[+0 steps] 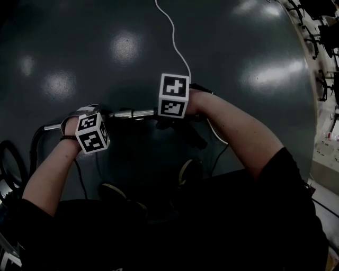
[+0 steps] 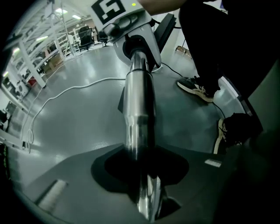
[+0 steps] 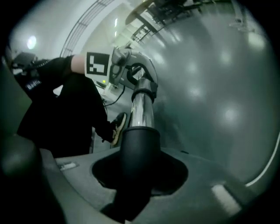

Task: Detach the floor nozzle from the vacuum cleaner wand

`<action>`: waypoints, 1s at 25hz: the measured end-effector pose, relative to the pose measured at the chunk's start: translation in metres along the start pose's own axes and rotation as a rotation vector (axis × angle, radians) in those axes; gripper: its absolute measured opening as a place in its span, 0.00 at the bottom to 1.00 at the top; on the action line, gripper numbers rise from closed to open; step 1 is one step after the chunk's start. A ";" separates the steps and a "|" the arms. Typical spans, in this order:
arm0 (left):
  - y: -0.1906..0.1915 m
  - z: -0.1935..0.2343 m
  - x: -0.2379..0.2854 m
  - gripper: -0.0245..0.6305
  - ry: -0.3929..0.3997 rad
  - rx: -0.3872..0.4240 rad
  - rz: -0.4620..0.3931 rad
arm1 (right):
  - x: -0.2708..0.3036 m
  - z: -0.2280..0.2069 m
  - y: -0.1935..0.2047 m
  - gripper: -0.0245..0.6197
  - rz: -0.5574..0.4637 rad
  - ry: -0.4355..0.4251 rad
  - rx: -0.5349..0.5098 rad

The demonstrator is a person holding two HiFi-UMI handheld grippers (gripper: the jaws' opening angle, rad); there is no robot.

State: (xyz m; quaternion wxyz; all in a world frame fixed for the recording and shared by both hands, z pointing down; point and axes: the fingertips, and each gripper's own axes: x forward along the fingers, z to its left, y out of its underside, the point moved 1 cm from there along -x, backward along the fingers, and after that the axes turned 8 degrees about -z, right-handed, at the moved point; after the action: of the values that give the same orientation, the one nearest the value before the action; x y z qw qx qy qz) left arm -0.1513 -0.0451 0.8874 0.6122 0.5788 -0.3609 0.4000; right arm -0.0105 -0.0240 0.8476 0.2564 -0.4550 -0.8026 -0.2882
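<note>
A chrome vacuum wand (image 1: 127,114) lies level between my two hands above the floor. My left gripper (image 1: 91,132) is shut on the wand (image 2: 139,109), which runs straight out between its jaws toward the other gripper's marker cube (image 2: 111,8). My right gripper (image 1: 174,98) is shut on the black neck of the floor nozzle (image 3: 138,144), where that neck sleeves over the chrome tube (image 3: 141,109). In the head view the nozzle (image 1: 185,129) is a dim dark shape under my right hand, mostly hidden. The jaws' tips are covered by the cubes there.
A white cable (image 1: 175,32) trails over the glossy grey floor (image 1: 238,47). A black hose (image 1: 34,148) loops at the left. The person's shoes (image 1: 188,170) stand just below the wand. Desks and shelving (image 1: 326,79) line the right edge.
</note>
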 end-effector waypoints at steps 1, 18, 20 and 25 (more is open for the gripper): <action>-0.001 -0.002 0.001 0.25 0.003 0.005 0.001 | 0.001 0.003 0.002 0.22 -0.015 -0.029 0.017; 0.014 0.008 -0.007 0.25 0.027 -0.160 -0.071 | -0.025 -0.047 -0.040 0.20 0.132 0.736 -0.704; 0.013 0.007 -0.005 0.25 0.018 -0.137 -0.059 | -0.019 -0.041 -0.034 0.20 0.106 0.618 -0.591; 0.013 0.006 -0.004 0.25 -0.001 -0.056 -0.025 | -0.013 -0.021 -0.017 0.21 0.096 0.351 -0.274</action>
State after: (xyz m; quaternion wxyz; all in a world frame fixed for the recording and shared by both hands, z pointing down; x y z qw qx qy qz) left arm -0.1643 -0.0510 0.8897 0.6329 0.5660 -0.3650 0.3819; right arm -0.0168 -0.0532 0.8499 0.3415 -0.4661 -0.6765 -0.4566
